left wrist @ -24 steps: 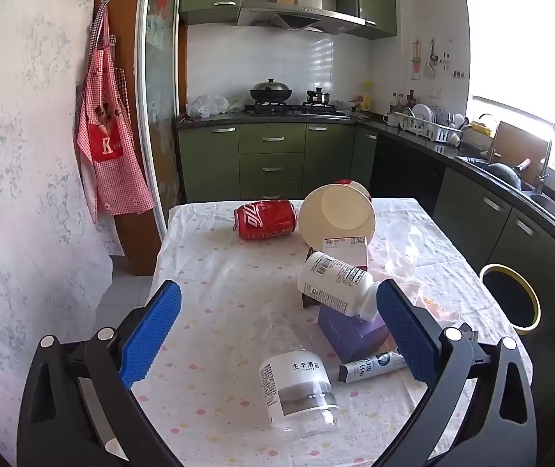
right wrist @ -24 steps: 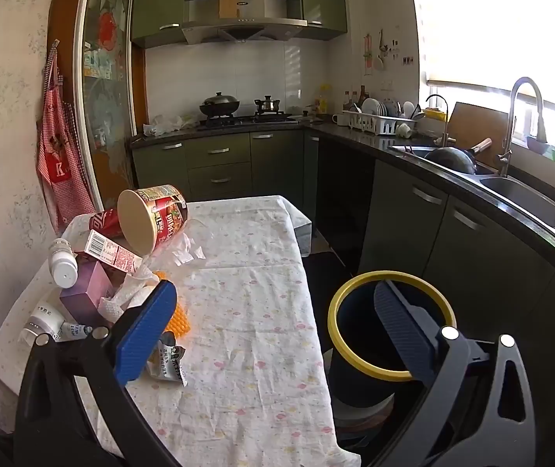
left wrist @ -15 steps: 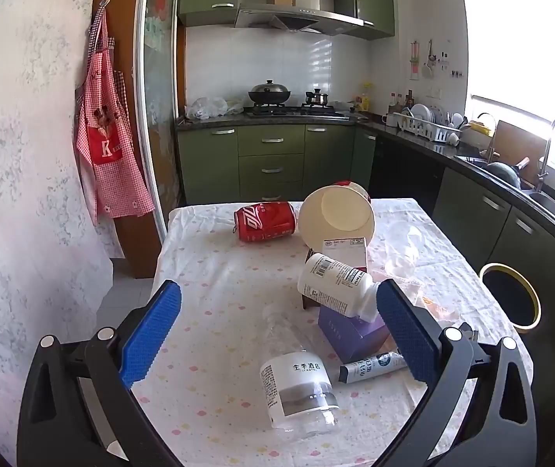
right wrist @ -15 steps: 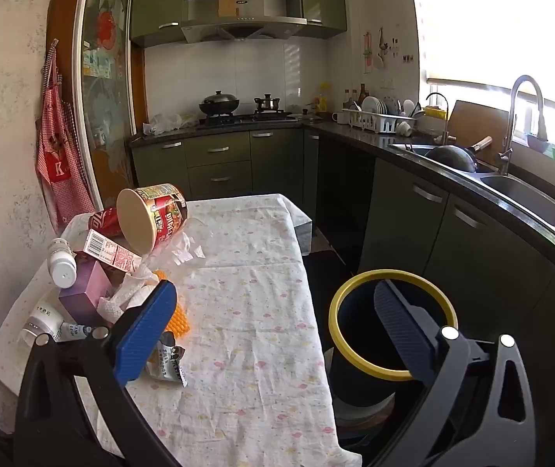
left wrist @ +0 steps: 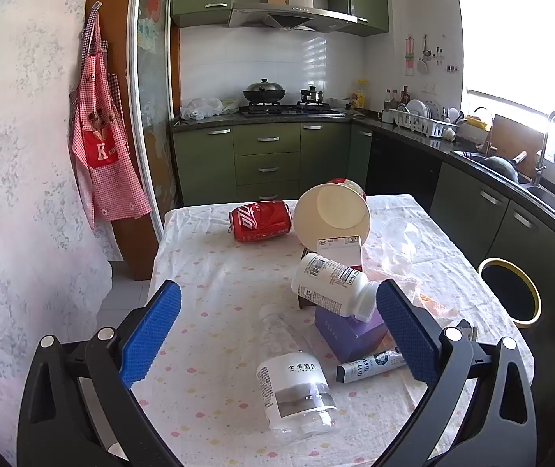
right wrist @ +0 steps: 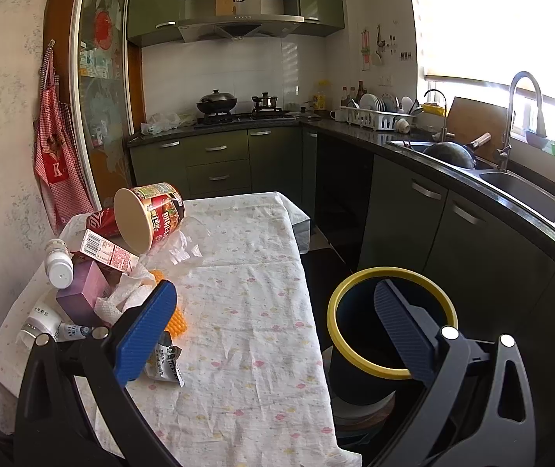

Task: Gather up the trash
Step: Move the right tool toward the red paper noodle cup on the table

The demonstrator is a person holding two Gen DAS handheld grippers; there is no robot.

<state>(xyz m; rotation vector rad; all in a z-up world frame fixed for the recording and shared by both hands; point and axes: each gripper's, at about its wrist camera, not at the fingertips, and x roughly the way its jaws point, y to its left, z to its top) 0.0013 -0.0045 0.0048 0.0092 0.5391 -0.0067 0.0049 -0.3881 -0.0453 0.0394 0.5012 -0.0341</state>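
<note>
Trash lies on a table with a dotted cloth (left wrist: 215, 272): a clear labelled bottle (left wrist: 293, 385), a red cola can (left wrist: 259, 221), a tipped noodle cup (left wrist: 332, 214), a white pill bottle (left wrist: 332, 286) resting on a purple box (left wrist: 349, 330), a tube (left wrist: 370, 364) and a clear plastic cup (left wrist: 400, 243). My left gripper (left wrist: 277, 330) is open and empty above the near table edge. My right gripper (right wrist: 277, 330) is open and empty between the table and a dark bin with a yellow rim (right wrist: 390, 272). A crumpled wrapper (right wrist: 166, 362) lies by its left finger.
The bin (left wrist: 511, 292) stands on the floor right of the table. Green cabinets (right wrist: 215, 167), a stove and a sink counter (right wrist: 472, 171) line the back and right. A red apron (left wrist: 102, 155) hangs on the left wall. White tissue (right wrist: 129, 295) and an orange item (right wrist: 178, 321) lie by the purple box.
Both views have shifted only very slightly. Both grippers stay open and the trash has not moved.
</note>
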